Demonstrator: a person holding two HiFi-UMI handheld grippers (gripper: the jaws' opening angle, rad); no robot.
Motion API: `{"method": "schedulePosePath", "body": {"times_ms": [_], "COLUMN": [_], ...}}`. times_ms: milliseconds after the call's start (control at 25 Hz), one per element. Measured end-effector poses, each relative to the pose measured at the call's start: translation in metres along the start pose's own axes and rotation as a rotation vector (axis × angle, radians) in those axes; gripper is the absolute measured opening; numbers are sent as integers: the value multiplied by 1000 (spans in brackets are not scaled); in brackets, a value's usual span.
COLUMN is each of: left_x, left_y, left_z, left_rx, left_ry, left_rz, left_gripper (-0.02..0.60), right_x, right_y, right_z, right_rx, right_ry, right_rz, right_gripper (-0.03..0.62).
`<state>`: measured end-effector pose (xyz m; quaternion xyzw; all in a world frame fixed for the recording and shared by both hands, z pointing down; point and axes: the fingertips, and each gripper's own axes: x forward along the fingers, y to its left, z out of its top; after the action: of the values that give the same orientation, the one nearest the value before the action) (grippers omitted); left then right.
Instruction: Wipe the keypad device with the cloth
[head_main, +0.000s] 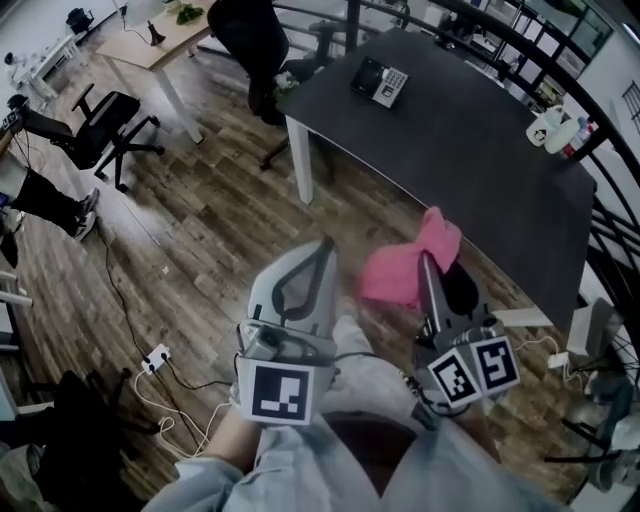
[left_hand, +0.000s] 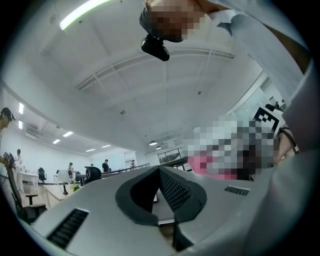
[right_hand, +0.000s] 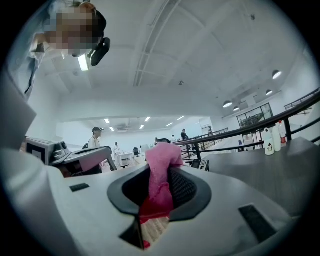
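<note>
Right tongs (right_hand: 156, 188) clench the pink cloth (right_hand: 162, 160); left tongs (left_hand: 159, 187) are pressed together

Two grey handheld grippers with square-marker cubes, the left gripper (head_main: 322, 250) and the right gripper (head_main: 428, 262), one crumpled pink cloth (head_main: 410, 265), one black keypad device (head_main: 380, 82), one dark grey rectangular table (head_main: 460, 160), one pale wooden table (head_main: 160, 40), two white plastic bottles (head_main: 548, 127) and one white power strip (head_main: 155, 357).

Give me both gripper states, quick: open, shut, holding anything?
Left gripper: shut, nothing between its jaws.
Right gripper: shut on the pink cloth.
</note>
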<state>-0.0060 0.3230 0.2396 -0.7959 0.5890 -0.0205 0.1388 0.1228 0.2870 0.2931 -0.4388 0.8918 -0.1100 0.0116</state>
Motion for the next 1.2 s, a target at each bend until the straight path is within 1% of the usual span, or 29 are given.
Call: {"method": "schedulePosePath", "body": {"times_ms": [120,320,440,720,960,1200], "left_x": [26,71,97,157,190,208], "left_y": [16,45,59,81,86,84], "left_z": [-7,-22,-30,-43,-47,-43], "left_rx": [11,-19,-21,-30,-14,0], "left_ry": [12,29,39,31,35,29], "left_rz": [22,91,124,177,184,175], "left_gripper": [3,3,3,3,3,3], "right_x": [31,79,107,169,199,200], "right_y": [-15,-43,-58,-103,-131,-148], "right_z": [7,17,20,31,36,40], "right_rx": [-2,-12,-13,-6,11,8], "right_ry": [6,21,31,18,10,0], "right_rz": [16,55,77,110,122,113], "right_gripper": [95,95,95,95,95,95]}}
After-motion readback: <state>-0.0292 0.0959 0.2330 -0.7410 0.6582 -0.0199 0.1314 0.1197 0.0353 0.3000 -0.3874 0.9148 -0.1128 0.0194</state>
